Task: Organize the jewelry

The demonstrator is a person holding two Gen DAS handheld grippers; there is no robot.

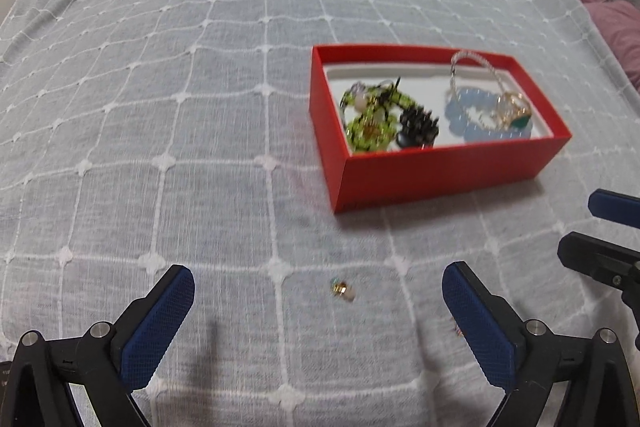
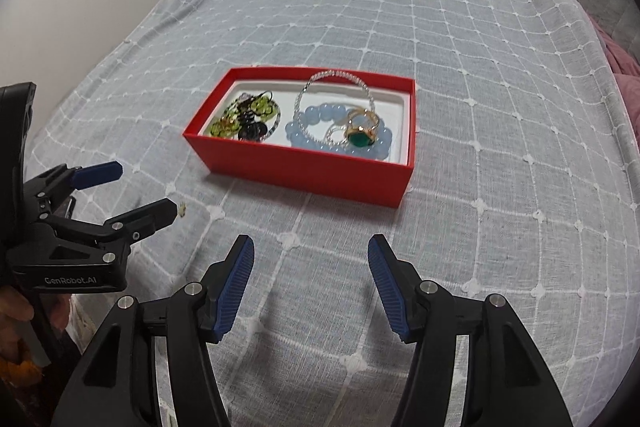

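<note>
Small gold-and-pale piece (image 1: 341,289) – an earring or stud by the look, too blurred to say – lies loose on the grey-blue checked bedspread (image 1: 160,107), between the tips of the left gripper (image 1: 318,303) and short of the red box (image 1: 440,171). From the right wrist view it shows as a pale speck (image 2: 183,209) just past the left gripper's near fingertip.

Left gripper: fingers spread wide, nothing held, straddling the piece. Right gripper (image 2: 311,283): also spread, empty, hanging over bare cloth in front of the box.

Box already holds green beaded pieces (image 2: 240,119), a dark item (image 2: 252,131), a pale blue bead bracelet (image 2: 320,115), a thin silver bangle (image 2: 340,77) and a gold ring with green stone (image 2: 362,133). So I judge the stud is the last loose thing – near the end of the task.

Doing the step well:
- centre the left pads on the piece before closing; it's tiny and the cloth is soft, so an off-centre close likely pushes it aside or pinches fabric
- come down low, close slowly, check the cloth isn't lifting with it
- carry over the box's near wall, release inside on bare white liner, not from height

Readable text: "GenRobot.AI" (image 2: 70,281) on the left gripper body. Nothing legible on the box.
</note>
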